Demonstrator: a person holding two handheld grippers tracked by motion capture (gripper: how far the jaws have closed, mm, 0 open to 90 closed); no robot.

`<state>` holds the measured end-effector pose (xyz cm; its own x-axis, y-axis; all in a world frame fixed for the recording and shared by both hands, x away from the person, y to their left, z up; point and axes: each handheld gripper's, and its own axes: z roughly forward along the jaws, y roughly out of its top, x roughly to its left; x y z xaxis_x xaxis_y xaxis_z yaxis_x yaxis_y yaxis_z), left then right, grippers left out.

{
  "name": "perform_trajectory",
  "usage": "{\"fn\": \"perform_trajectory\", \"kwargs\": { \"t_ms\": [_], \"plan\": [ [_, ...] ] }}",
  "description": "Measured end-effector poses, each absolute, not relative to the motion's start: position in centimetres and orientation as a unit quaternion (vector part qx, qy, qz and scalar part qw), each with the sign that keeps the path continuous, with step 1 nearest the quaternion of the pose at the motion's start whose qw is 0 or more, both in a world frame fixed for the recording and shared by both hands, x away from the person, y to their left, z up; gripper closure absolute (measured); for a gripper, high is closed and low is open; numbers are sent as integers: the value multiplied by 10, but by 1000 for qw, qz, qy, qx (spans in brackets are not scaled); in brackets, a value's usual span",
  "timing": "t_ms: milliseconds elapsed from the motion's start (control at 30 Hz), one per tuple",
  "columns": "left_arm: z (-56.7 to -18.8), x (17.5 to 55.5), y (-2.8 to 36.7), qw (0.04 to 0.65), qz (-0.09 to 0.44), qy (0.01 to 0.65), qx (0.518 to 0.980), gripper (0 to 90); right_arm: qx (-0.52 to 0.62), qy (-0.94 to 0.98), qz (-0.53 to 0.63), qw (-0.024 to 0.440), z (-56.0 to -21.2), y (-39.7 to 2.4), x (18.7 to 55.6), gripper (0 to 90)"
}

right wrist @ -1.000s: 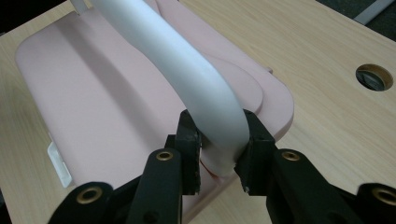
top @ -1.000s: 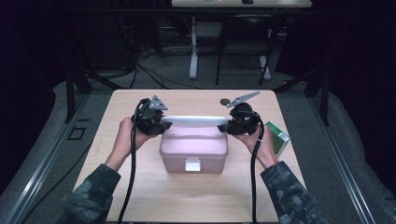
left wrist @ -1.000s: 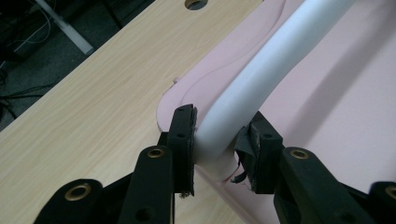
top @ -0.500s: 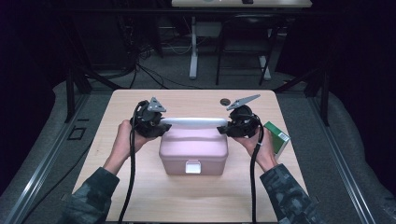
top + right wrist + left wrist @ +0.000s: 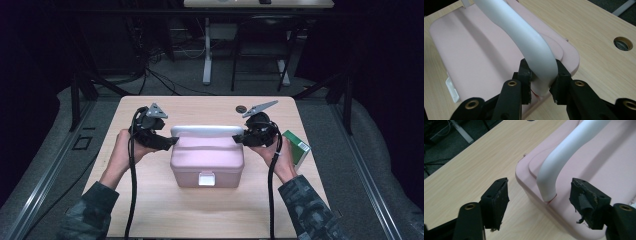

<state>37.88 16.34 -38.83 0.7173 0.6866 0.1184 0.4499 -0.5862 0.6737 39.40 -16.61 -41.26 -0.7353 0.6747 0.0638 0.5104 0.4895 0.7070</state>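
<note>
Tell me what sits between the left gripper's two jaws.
In the left gripper view, the white handle of the pink box stands between the left gripper's jaws, which have just opened off it.

I log: box [image 5: 207, 162] pale pink, handle [image 5: 206, 130] white, latch [image 5: 206, 179] white; carton [image 5: 296, 146] green; table [image 5: 165, 210] light wood grain; sleeves [image 5: 307, 210] camouflage; grippers black.

left fingers [image 5: 499, 200] apart, right fingers [image 5: 560, 75] clamped

I see the box [image 5: 207, 160] mid-table [image 5: 150, 210], its handle [image 5: 207, 131] across the lid. My left gripper [image 5: 170, 142] sits at its left end, right gripper [image 5: 239, 139] at its right; a carton [image 5: 296, 147] lies farther right.
</note>
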Motion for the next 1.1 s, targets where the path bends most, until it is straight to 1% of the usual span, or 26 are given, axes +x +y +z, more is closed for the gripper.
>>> {"fn": "perform_trajectory", "kwargs": {
  "t_ms": [167, 333, 600, 833, 1100],
  "plan": [
    [-389, 374, 175, 309, 179, 334, 872, 216, 346, 856, 367, 112, -412, -166, 395, 728],
    [-393, 370, 186, 292, 174, 341, 876, 165, 346, 857, 366, 112, -412, -166, 394, 729],
    [-407, 368, 204, 271, 161, 360, 878, 118, 345, 857, 366, 111, -412, -166, 394, 730],
    [-425, 365, 215, 271, 155, 381, 870, 110, 345, 857, 366, 112, -411, -166, 394, 730],
    [-438, 364, 219, 270, 151, 391, 867, 111, 345, 856, 367, 113, -411, -166, 393, 730]
  ]
}}
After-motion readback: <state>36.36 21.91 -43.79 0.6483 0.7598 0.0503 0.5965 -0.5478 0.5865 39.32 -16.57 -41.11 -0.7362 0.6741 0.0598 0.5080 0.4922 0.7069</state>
